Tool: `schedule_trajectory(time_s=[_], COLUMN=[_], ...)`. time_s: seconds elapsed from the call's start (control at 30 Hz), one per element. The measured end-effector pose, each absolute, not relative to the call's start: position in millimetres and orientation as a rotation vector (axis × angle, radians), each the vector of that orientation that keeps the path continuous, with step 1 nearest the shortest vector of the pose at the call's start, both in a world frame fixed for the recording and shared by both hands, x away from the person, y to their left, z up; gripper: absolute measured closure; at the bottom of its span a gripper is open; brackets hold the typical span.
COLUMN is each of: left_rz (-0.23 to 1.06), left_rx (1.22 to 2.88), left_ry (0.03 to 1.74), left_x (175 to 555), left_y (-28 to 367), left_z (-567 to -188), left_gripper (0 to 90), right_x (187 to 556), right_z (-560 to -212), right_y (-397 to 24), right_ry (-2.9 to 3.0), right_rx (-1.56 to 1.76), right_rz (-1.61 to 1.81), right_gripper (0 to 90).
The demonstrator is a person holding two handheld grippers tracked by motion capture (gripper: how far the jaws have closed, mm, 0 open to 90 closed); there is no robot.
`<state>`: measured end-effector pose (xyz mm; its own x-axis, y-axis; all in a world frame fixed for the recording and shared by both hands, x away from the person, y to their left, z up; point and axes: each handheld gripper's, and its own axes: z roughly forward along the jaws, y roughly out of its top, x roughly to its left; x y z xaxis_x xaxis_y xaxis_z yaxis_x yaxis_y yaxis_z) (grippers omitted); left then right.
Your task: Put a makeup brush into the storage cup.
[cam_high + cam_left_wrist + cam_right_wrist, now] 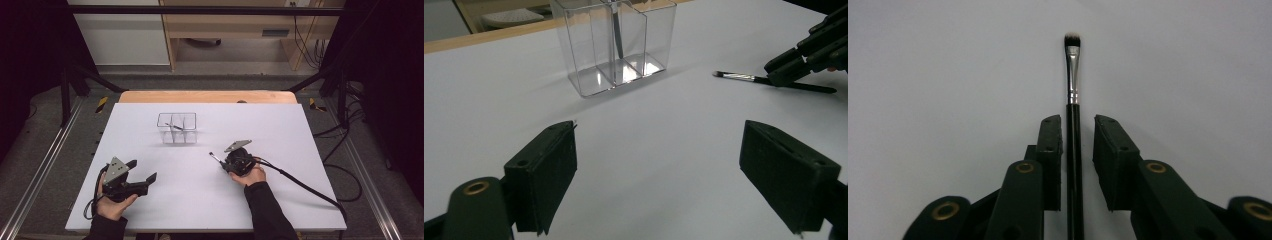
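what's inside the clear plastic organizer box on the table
The clear plastic three-compartment organizer holds one slim dark-handled brush, leaning in its middle compartment. The two outer compartments look empty through the walls. The brush's top end is cut off in the left gripper view.

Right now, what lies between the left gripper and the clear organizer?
Nothing: in the left gripper view, bare white table runs from the left gripper, jaws wide apart, to the clear organizer. The brush lies off to the side.
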<state>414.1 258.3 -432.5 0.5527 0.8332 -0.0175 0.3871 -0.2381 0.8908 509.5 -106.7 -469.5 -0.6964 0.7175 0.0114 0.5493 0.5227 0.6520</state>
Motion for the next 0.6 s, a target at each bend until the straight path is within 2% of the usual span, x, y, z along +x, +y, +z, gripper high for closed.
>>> schedule_trajectory(time_s=[0.3,0.6], left_rz=[0.59,0.587], left_rx=[1.842,1.845], left_ry=[0.999,0.998], left_x=[414.3,414.5], left_y=[258.5,258.7], left_z=[-432.2,-432.1], left_gripper=[14.3,14.2], right_x=[516.4,522.2], right_z=[-447.0,-439.4], right_y=[-109.2,-99.5], right_ry=[2.555,2.671], right_rx=[1.036,1.023], right_rz=[0.873,0.719], right_gripper=[59.7,59.2])
